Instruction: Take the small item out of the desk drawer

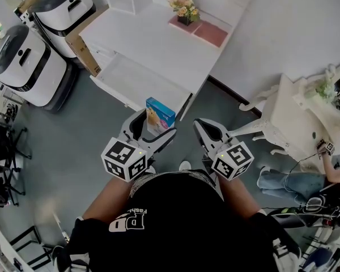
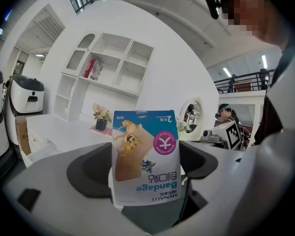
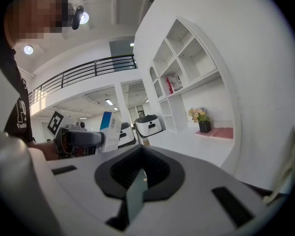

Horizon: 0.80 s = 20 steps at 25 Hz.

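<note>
A small blue and white bandage box point(image 1: 160, 117) stands upright between the jaws of my left gripper point(image 1: 153, 130), which is shut on it, raised close to my body. In the left gripper view the box point(image 2: 145, 156) fills the middle, with its print upside down. The white desk drawer point(image 1: 137, 85) is pulled open ahead and below, and its inside looks bare. My right gripper point(image 1: 207, 131) hovers to the right of the box, jaws together with nothing in them. The right gripper view shows the box point(image 3: 109, 128) off to its left.
The white desk point(image 1: 158, 35) carries a flower pot point(image 1: 183, 9) and pink mats point(image 1: 207, 33) at its back. Two white bin-like appliances point(image 1: 28, 67) and a cardboard box point(image 1: 85, 52) stand left. At the right are a white dressing table point(image 1: 306, 115) and a seated person point(image 1: 334, 171).
</note>
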Tool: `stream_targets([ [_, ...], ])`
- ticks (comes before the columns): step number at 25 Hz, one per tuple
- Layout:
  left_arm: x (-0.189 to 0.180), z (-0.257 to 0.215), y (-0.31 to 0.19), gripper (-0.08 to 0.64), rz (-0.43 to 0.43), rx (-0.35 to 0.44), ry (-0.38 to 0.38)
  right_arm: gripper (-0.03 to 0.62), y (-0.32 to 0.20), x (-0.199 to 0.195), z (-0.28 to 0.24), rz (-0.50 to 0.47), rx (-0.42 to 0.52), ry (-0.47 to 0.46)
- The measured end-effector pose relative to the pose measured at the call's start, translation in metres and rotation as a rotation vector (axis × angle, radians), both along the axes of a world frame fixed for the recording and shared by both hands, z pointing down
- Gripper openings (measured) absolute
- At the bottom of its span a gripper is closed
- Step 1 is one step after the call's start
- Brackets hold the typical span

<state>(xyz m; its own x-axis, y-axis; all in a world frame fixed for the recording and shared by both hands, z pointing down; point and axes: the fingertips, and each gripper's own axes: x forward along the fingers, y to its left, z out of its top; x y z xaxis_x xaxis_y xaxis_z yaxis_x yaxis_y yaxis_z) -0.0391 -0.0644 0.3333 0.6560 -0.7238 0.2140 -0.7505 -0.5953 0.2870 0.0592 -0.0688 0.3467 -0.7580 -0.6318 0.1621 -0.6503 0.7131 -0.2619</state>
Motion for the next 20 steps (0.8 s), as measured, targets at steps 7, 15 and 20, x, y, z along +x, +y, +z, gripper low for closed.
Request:
stream_targets([
  [7, -0.0006, -0.0013, 0.0021, 0.418, 0.0, 0.0, 0.001, 0.008, 0.0016, -0.0034, -0.001, -0.009, 0.0, 0.001],
  [15, -0.0019, -0.0033, 0.0041, 0.417, -0.001, 0.001, 0.002, 0.008, 0.0036, -0.0055, -0.0023, -0.014, 0.0, 0.006],
  [20, -0.0024, -0.0021, 0.0062, 0.418, -0.005, 0.002, 0.002, 0.008, 0.0063, -0.0047, -0.0013, -0.016, 0.002, 0.009],
])
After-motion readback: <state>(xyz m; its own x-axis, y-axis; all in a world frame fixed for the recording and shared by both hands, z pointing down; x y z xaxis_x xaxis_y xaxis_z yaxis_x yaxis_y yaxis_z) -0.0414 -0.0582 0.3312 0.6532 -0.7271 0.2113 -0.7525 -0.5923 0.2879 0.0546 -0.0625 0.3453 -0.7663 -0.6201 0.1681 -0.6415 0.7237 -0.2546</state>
